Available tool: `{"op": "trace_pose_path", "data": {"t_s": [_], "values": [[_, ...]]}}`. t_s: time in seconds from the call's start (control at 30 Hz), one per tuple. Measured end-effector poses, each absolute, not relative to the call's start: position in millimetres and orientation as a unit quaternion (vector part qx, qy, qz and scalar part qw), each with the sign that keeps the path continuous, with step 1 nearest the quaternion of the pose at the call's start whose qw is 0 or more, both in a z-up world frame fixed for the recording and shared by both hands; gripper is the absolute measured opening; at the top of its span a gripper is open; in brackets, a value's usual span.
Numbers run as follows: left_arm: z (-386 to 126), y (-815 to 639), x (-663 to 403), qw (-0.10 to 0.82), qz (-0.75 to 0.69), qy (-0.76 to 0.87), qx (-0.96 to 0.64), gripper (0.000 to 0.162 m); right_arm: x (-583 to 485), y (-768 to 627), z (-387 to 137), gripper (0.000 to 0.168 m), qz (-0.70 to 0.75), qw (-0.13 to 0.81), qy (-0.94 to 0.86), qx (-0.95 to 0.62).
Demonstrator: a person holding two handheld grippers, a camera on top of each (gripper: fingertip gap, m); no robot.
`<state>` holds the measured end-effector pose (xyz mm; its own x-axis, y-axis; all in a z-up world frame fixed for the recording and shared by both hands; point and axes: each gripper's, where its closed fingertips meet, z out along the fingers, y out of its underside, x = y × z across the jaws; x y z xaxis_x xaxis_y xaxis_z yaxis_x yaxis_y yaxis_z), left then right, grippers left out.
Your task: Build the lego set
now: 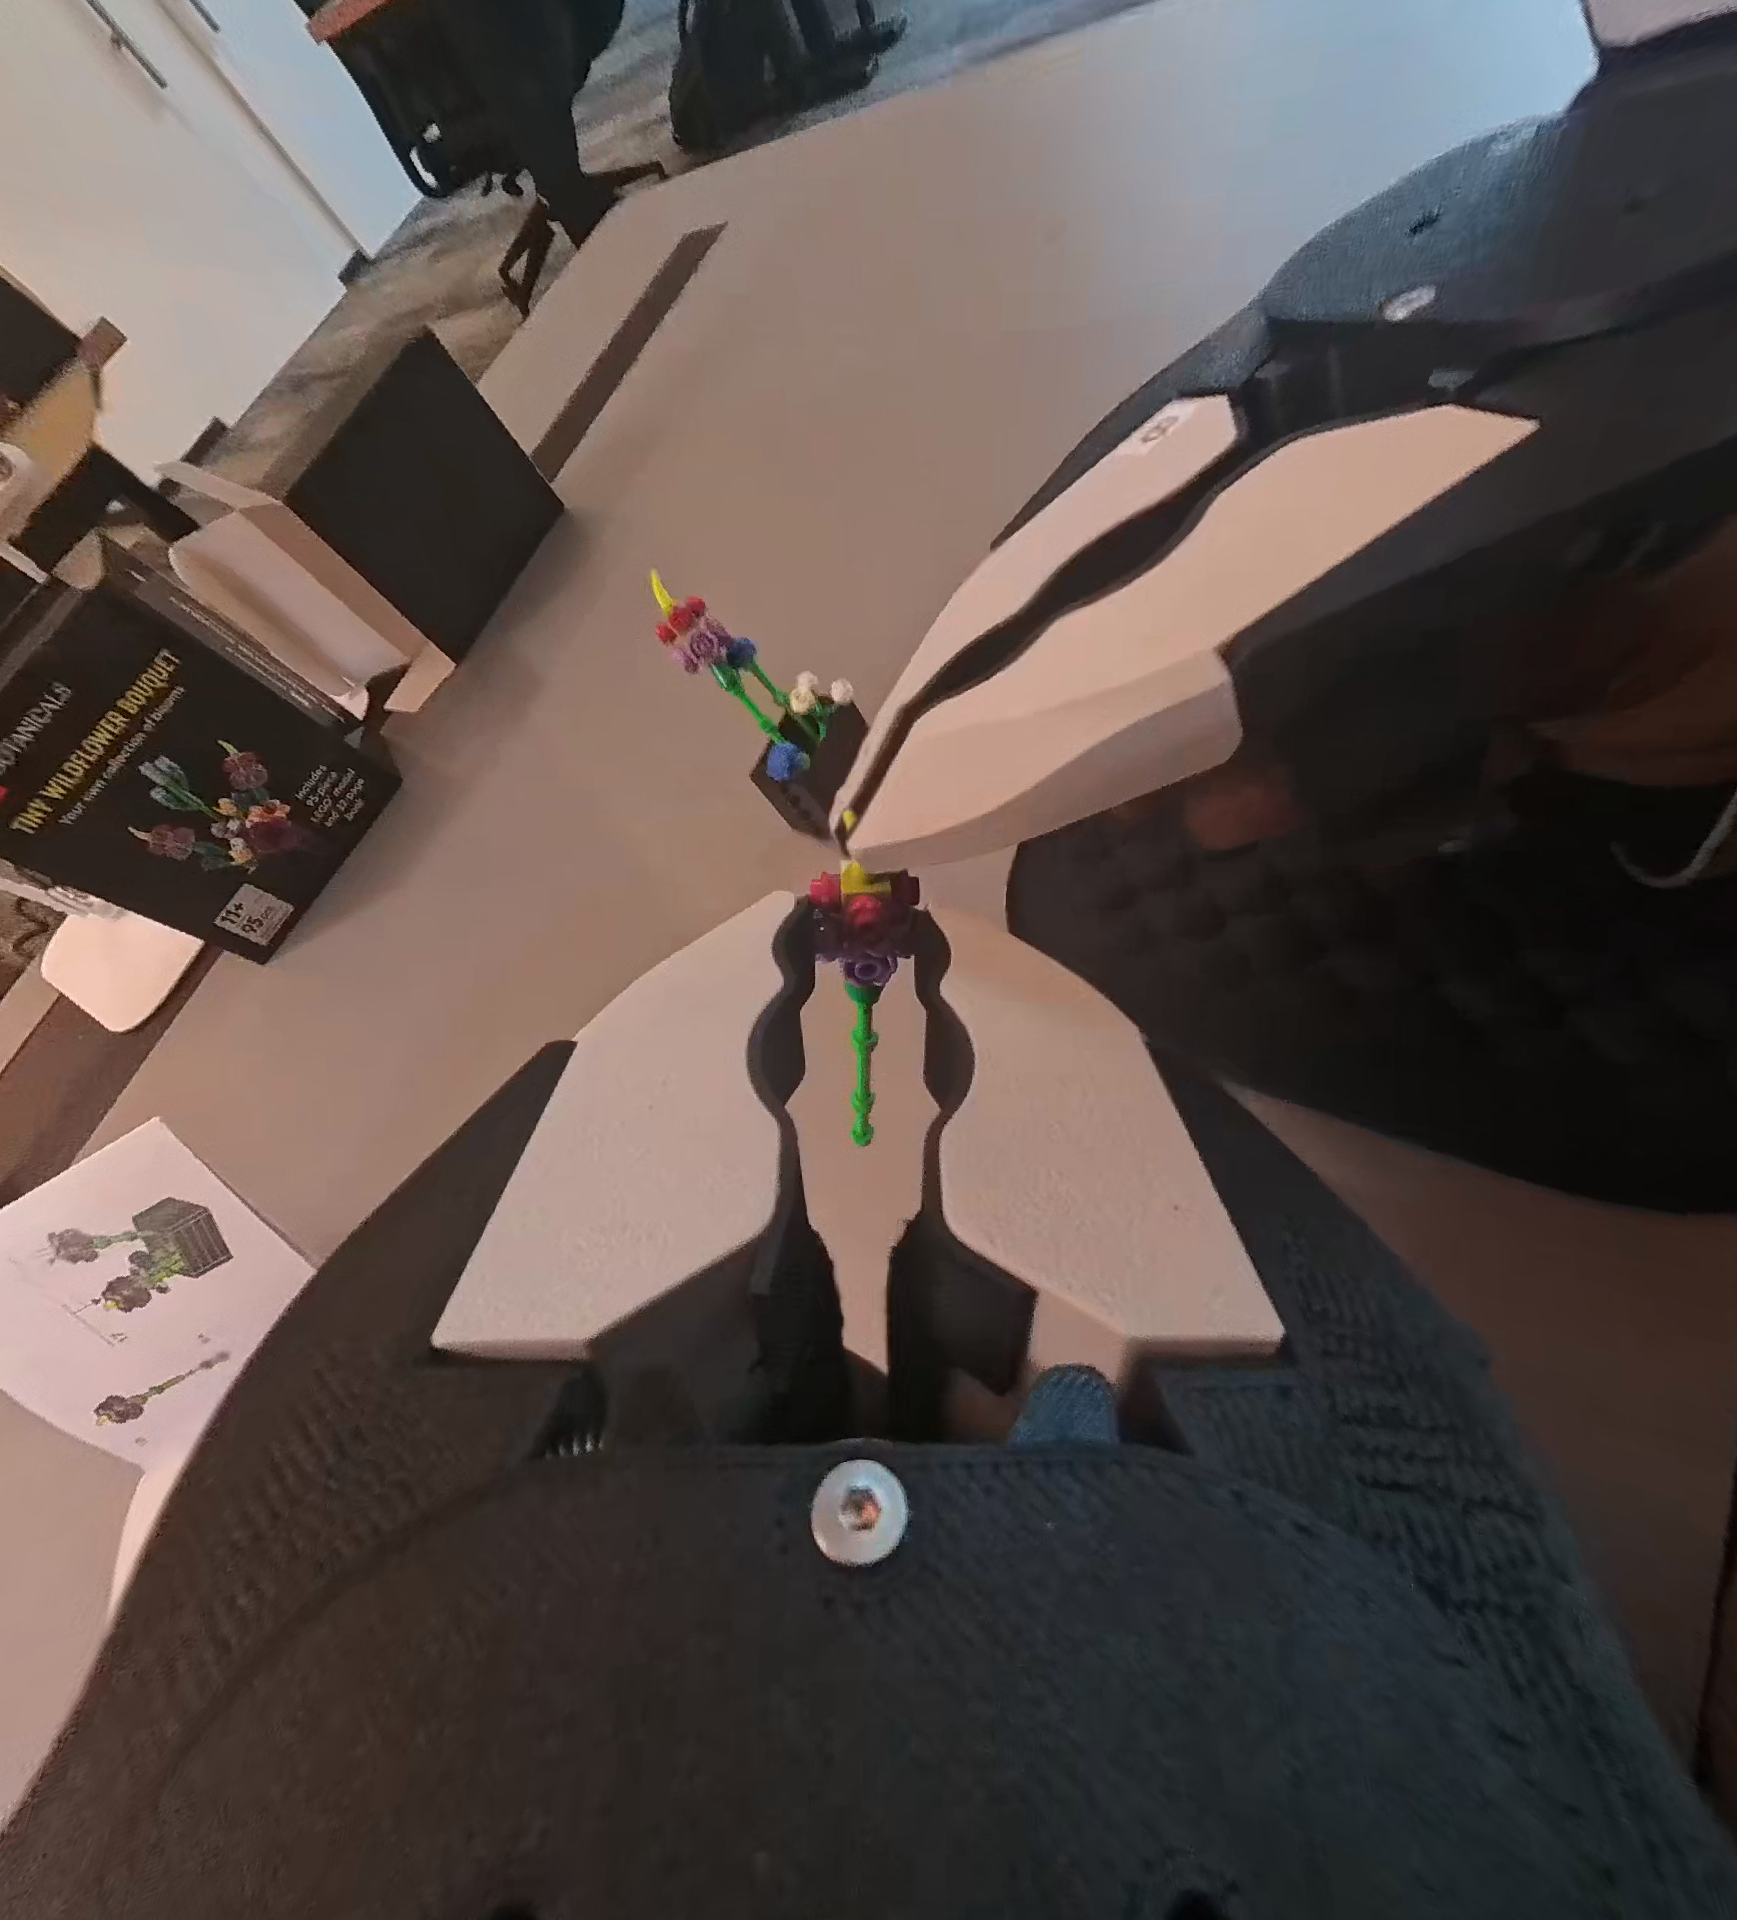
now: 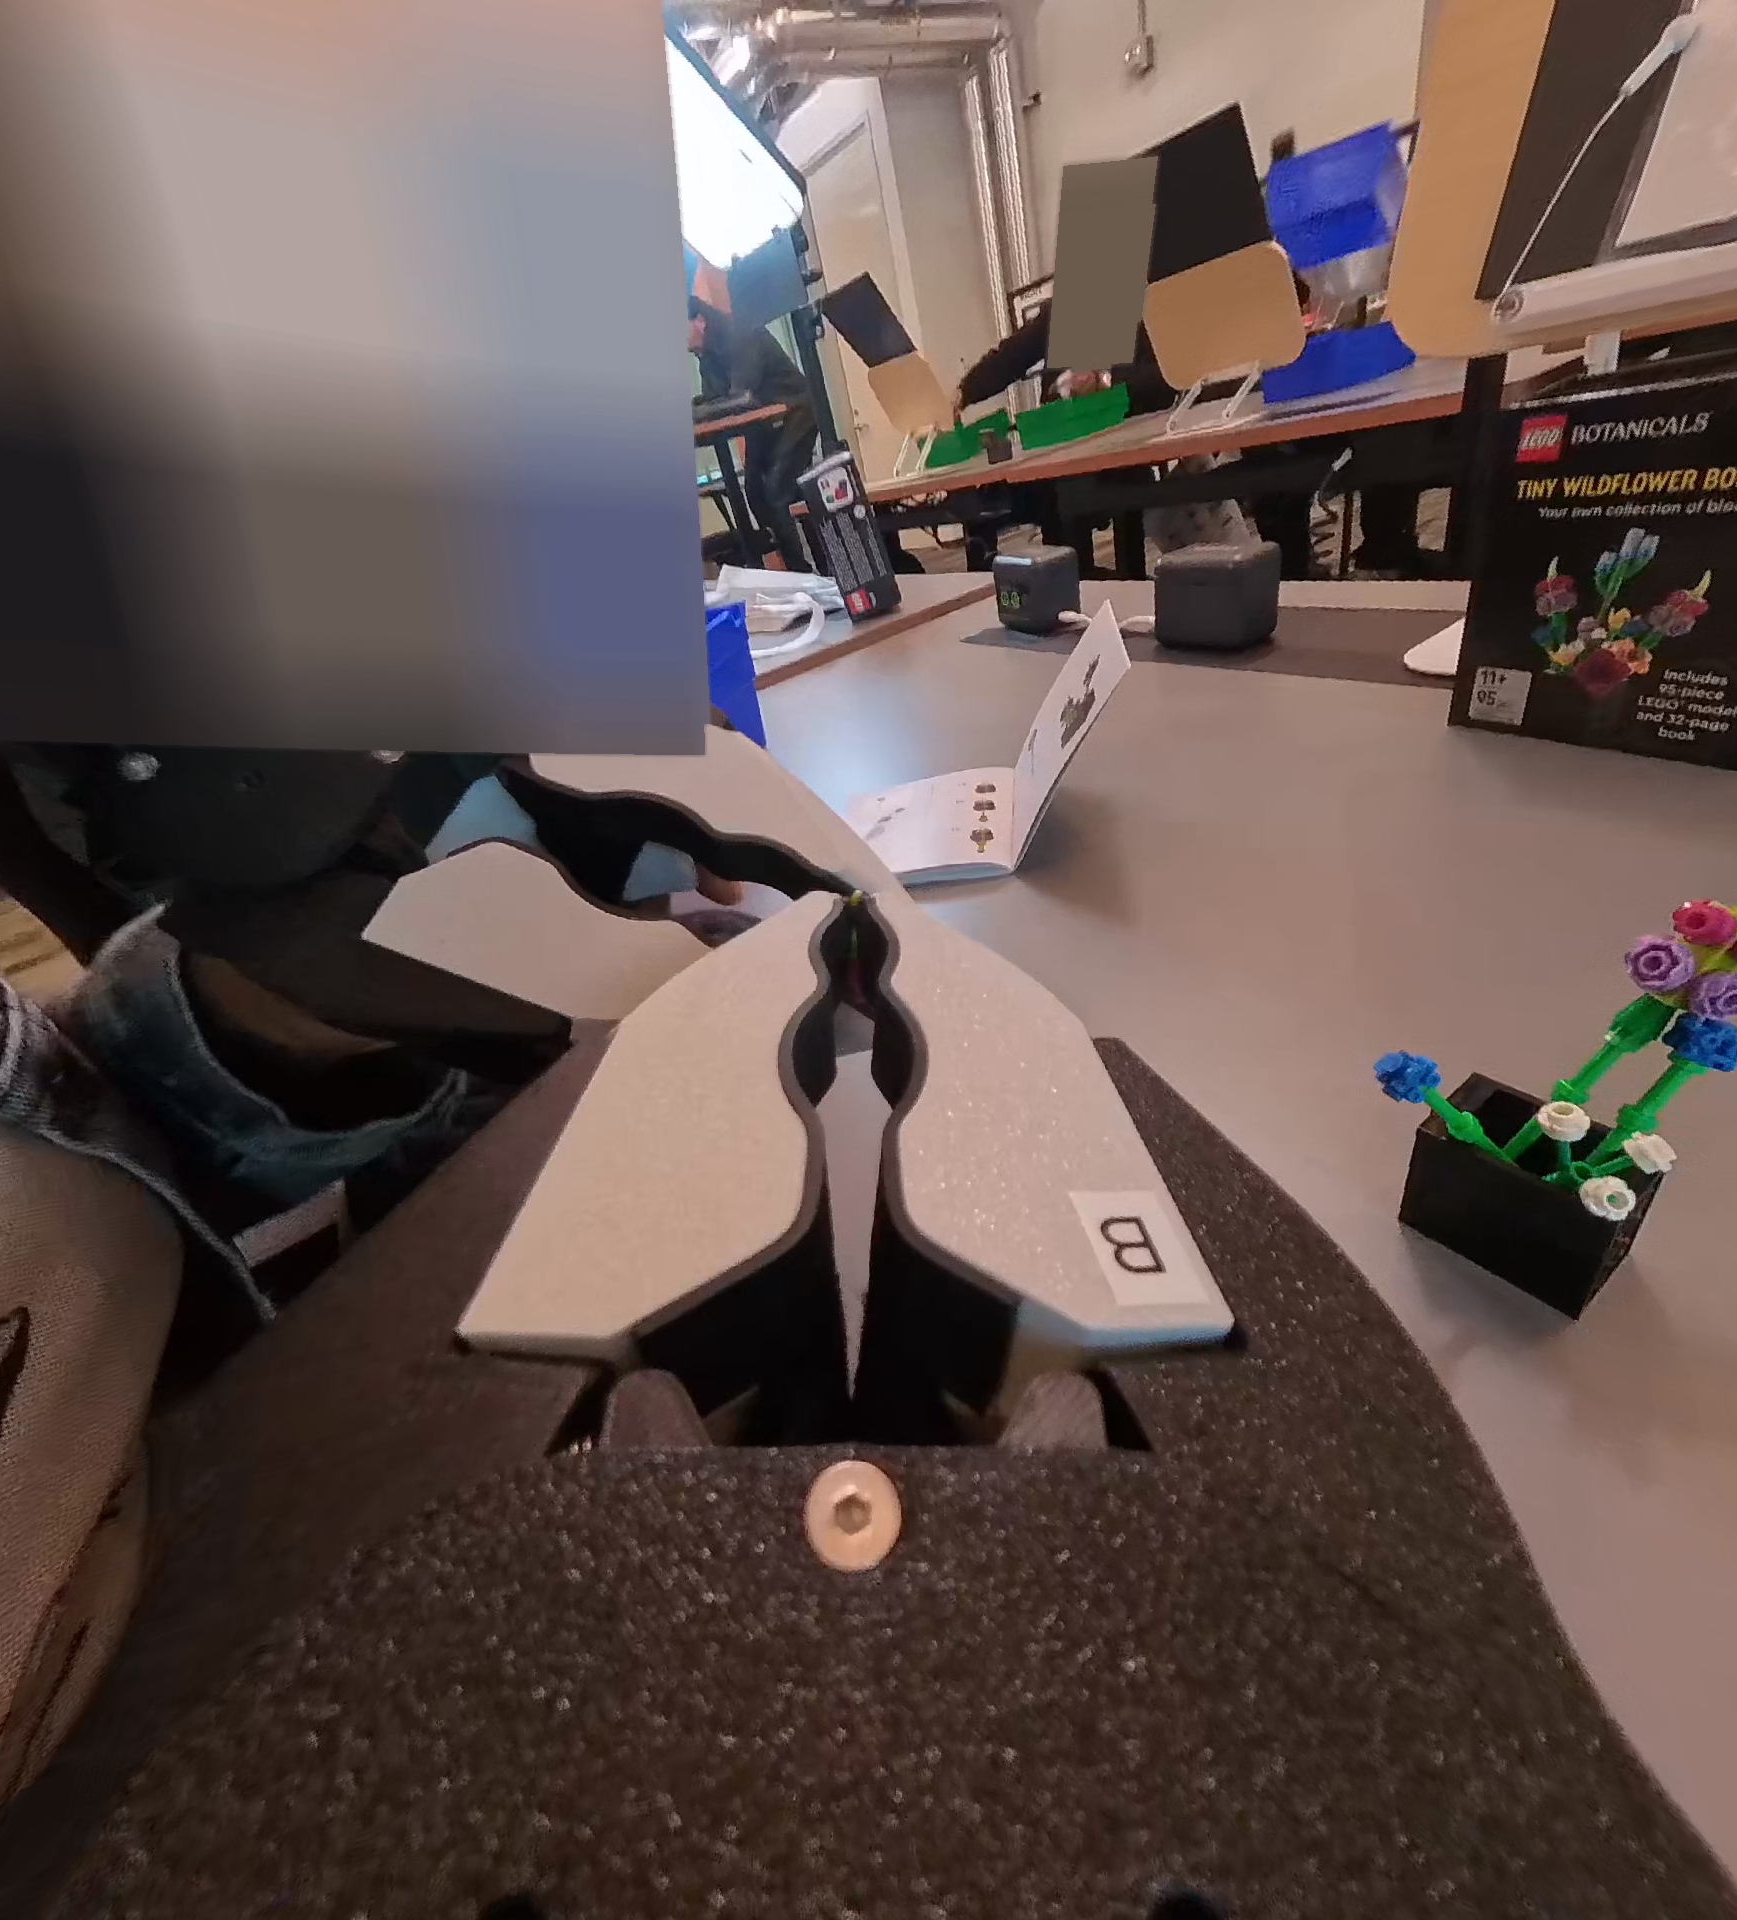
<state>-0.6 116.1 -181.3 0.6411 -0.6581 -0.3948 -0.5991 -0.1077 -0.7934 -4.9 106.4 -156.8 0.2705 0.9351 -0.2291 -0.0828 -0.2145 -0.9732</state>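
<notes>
Two hand-held claws meet tip to tip above a grey surface (image 2: pixel 1259 935). The left claw (image 1: pixel 862 920) is closed around a small brick-built flower stem (image 1: pixel 861 997): red and purple blossoms sit pinched between its tips, and the green stalk hangs back toward the camera in the gap between the fingers. The right claw (image 1: pixel 848 836) comes in from the upper right of the left wrist view, its jaws nearly together on a tiny yellow-green piece (image 1: pixel 848 826) at the very tip, which touches the top of the held flower. In the right wrist view this claw (image 2: pixel 853 904) shows the same narrow pinch, though the piece is almost hidden there. Just beyond the claws stands a small black brick box (image 2: pixel 1508 1216), open at the top, holding several upright green stems topped with blue, white, purple and red flowers (image 2: pixel 1695 987), one with a yellow-green pointed leaf. Farther off on the surface stand the black set packaging box (image 2: pixel 1643 582), with its top flaps open in the left wrist view, and an open instruction booklet (image 2: pixel 989 810).
</notes>
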Motion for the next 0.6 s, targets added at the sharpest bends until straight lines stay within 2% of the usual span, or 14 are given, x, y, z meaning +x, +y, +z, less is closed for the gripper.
{"op": "trace_pose_path", "data": {"t_s": [0.1, 0.17, 0.27, 0.47, 0.6], "values": [[-169.7, 119.2, 2.9, 0.540, -0.043, 0.410, -0.734, 0.022, -2.8, 107.3, -143.9, 0.001, 0.507, 0.518, -0.343, -0.598], [-160.0, 121.1, 3.4, 0.561, -0.071, 0.390, -0.726, 0.048, 0.8, 112.6, -133.6, 0.001, 0.522, 0.515, -0.328, -0.596], [-154.7, 125.2, -8.3, 0.577, -0.091, 0.360, -0.727, 0.073, 19.3, 137.1, -115.5, 0.001, 0.546, 0.508, -0.288, -0.601], [-122.3, 118.0, -35.8, 0.658, -0.235, 0.239, -0.675, 0.095, 48.7, 183.4, -113.2, 0.001, 0.517, 0.476, -0.283, -0.652], [-114.7, 116.9, -65.2, 0.703, -0.205, 0.196, -0.652, 0.102, 51.1, 197.0, -109.4, 0.002, 0.485, 0.466, -0.306, -0.673]]}}
